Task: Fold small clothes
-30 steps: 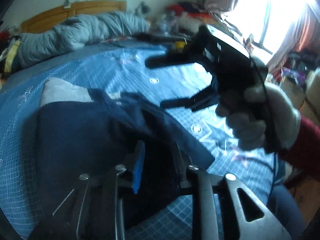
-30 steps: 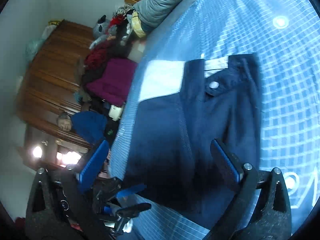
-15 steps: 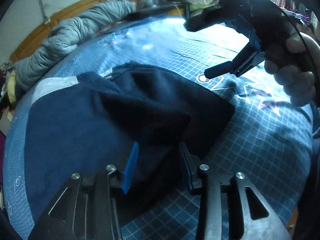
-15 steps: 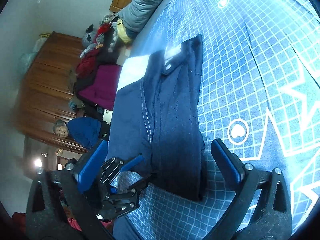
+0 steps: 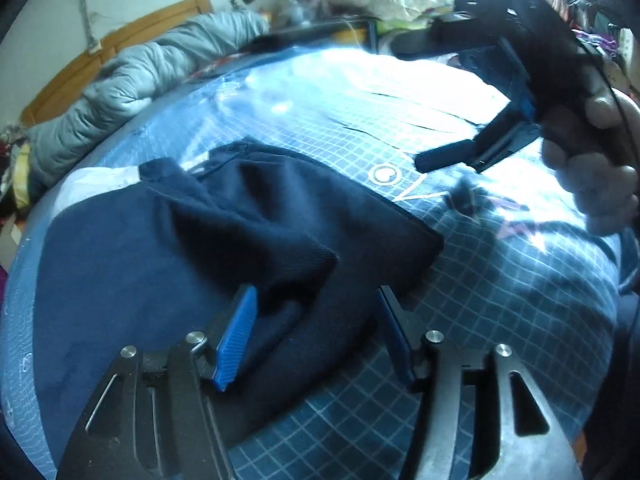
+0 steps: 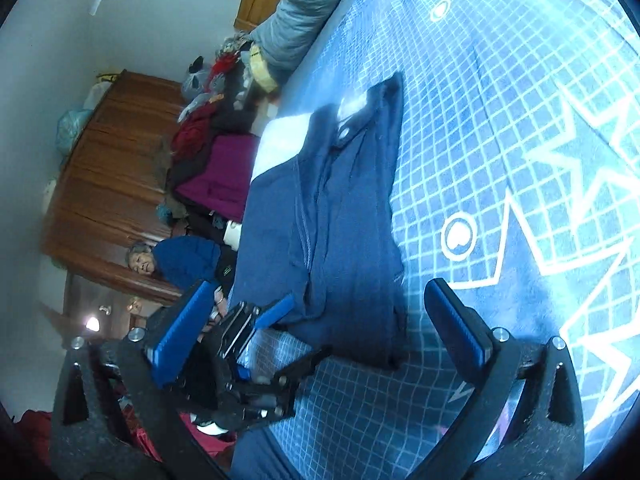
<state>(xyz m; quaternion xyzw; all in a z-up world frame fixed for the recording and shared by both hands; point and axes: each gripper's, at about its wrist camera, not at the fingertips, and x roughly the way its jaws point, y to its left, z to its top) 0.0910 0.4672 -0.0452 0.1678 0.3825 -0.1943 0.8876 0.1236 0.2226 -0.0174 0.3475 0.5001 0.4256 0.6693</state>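
navy trousers [image 5: 224, 240] folded on near-left of blue bedspread [image 5: 500, 280] | left tongs [image 5: 316, 332] spread apart over near hem, gripping nothing | right tongs [image 6: 320, 320] wide apart, empty, above the bed

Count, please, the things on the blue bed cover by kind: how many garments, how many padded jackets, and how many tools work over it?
Navy garment, partly folded: 1
Grey padded jacket at the far edge: 1
Tools, both open: 2, the left tool over the garment's near edge, the right tool above the bed cover
Total: 4
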